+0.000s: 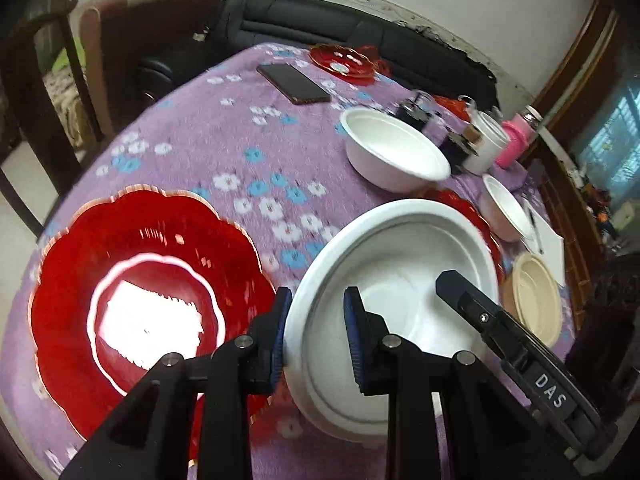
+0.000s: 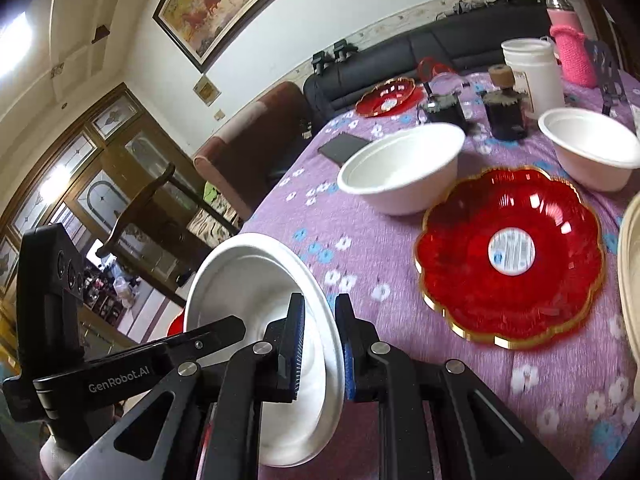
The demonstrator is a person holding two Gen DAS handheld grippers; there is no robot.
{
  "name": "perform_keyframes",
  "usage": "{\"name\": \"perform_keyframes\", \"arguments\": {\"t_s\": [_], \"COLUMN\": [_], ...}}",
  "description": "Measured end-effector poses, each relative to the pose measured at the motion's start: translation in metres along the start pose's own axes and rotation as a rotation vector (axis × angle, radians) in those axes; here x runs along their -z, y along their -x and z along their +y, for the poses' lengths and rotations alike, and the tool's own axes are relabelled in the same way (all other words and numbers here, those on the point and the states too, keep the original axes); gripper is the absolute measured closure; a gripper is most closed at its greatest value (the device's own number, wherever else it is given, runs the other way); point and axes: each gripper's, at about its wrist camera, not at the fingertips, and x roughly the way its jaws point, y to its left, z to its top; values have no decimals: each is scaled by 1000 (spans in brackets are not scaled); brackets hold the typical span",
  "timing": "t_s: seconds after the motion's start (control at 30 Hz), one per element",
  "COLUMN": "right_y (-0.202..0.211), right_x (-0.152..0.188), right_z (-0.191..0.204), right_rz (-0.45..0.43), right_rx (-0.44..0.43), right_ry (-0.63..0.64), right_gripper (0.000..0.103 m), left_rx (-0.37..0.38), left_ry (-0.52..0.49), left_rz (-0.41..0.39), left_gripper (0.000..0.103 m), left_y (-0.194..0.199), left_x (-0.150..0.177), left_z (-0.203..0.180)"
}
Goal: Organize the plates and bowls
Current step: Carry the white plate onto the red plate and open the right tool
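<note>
A white bowl-plate (image 1: 400, 280) hangs above the purple flowered table, held by both grippers. My left gripper (image 1: 318, 332) has its jaws on either side of the near-left rim, with a visible gap. My right gripper (image 2: 320, 344) is shut on the rim of the same white bowl-plate (image 2: 256, 280), and its black body (image 1: 500, 328) shows in the left wrist view. A red scalloped plate (image 1: 136, 296) lies to the left. A second red plate (image 2: 508, 256) with a gold rim lies to the right. White bowls (image 1: 394, 150) (image 1: 506, 208) and a beige bowl (image 1: 532, 296) stand beyond.
A black phone (image 1: 294, 82) and a third red plate (image 1: 344, 60) lie at the far side. Jars, a white tub (image 2: 532, 76) and a pink bottle (image 2: 570, 48) crowd the far right. A chair (image 2: 152, 208) and a dark sofa (image 2: 400, 64) flank the table (image 2: 360, 232).
</note>
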Motion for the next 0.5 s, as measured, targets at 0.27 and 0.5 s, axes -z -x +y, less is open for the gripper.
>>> {"name": "perform_keyframes", "arguments": {"t_s": [0.27, 0.5], "right_y": [21, 16], "right_x": [47, 57], "right_z": [-20, -36], "right_rz": [49, 74], "right_rx": [113, 172], "right_ry": [-69, -117], "right_gripper": [85, 84], "left_rx": [80, 88], "left_ry": [-81, -102], "left_rz": [84, 148], "left_gripper": [77, 76], "left_y": [-23, -49], "left_x": [38, 50], "left_z": [-13, -17]}}
